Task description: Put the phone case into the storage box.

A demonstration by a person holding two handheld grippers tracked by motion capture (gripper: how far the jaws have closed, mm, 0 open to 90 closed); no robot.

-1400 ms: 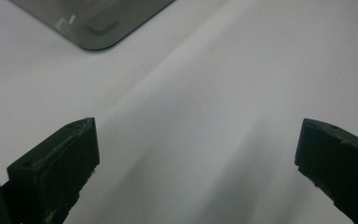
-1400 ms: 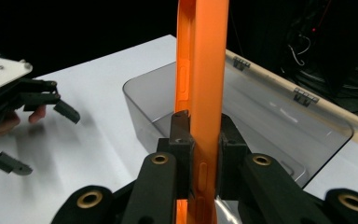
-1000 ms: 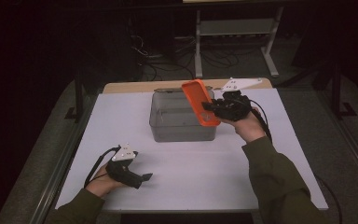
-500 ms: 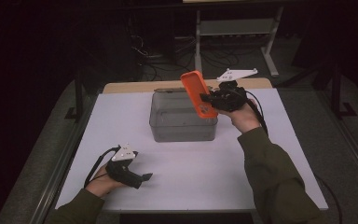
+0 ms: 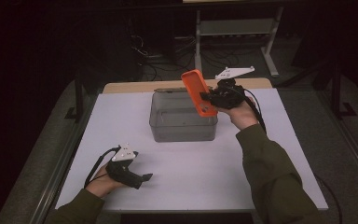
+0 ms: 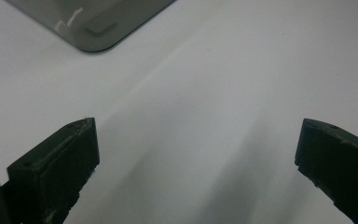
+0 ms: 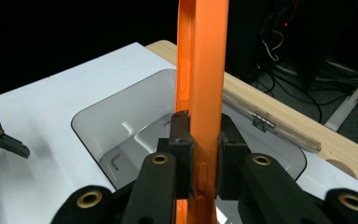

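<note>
My right gripper [image 5: 209,99] is shut on an orange phone case [image 5: 198,92], held tilted above the right rim of a clear grey plastic bin [image 5: 182,123]. In the right gripper view the orange phone case [image 7: 203,84] stands edge-on between the pads [image 7: 182,140], with the open clear grey plastic bin [image 7: 126,140] below it. My left gripper [image 5: 145,177] rests low on the white table [image 5: 121,116] near its front left, open, with nothing between its jaws. In the left gripper view the fingertips [image 6: 70,149] stand wide apart over bare table, and a corner of the bin [image 6: 91,23] shows at top left.
A clear lid [image 7: 270,123] lies on the wooden strip [image 5: 135,87] behind the bin. Beyond the table stand a metal rack [image 5: 235,28] and loose cables on a dark floor. Black rails [image 5: 77,100] run beside the table's left edge.
The right gripper has lifted the orange phone case and tipped it more upright, shifting slightly left over the bin. The left gripper has stayed where it was.
</note>
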